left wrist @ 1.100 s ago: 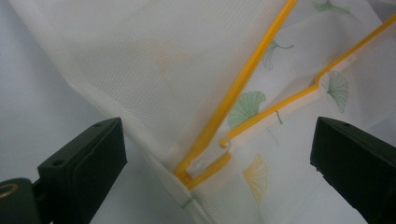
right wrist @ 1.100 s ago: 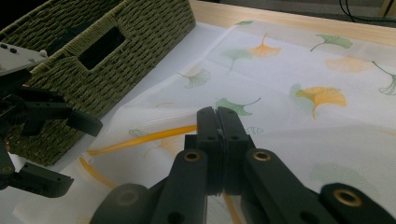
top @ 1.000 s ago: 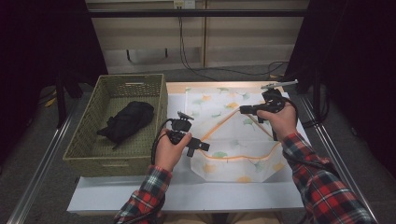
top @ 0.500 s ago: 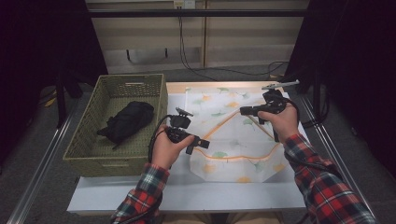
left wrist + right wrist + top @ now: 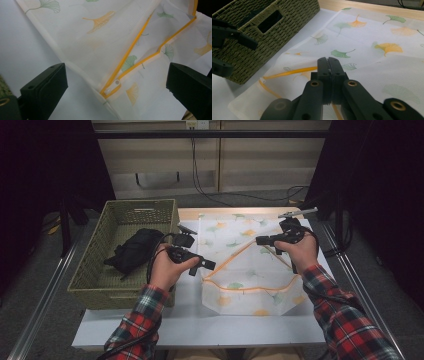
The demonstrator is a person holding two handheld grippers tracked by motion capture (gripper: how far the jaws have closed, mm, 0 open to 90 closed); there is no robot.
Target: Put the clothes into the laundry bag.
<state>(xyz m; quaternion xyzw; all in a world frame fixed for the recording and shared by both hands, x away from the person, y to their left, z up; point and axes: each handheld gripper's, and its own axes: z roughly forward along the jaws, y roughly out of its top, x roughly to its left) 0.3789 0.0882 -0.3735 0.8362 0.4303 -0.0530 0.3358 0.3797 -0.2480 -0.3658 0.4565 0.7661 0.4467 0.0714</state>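
Note:
A white mesh bag [image 5: 245, 285] printed with ginkgo leaves lies on the table, its yellow zipper [image 5: 250, 282] wide apart. My right gripper [image 5: 259, 240] is shut on the bag's upper zipper edge and holds it raised above the table. The right gripper view has the closed jaws [image 5: 328, 62] with the yellow edge [image 5: 294, 71] running out from them. My left gripper [image 5: 207, 265] hovers open just left of the bag's mouth. Its jaws [image 5: 116, 72] stand wide on either side of the zipper's end, where the small white pull [image 5: 113, 83] lies, touching nothing.
A green woven basket [image 5: 90, 270] stands at the table's left with a black garment [image 5: 132, 250] inside. The right gripper view has the basket wall [image 5: 262, 37] close to the bag. Bare white tabletop [image 5: 200, 325] runs along the front.
My left gripper has risen a little and drifted back from the bag's corner. The right gripper and the raised bag edge have stayed put.

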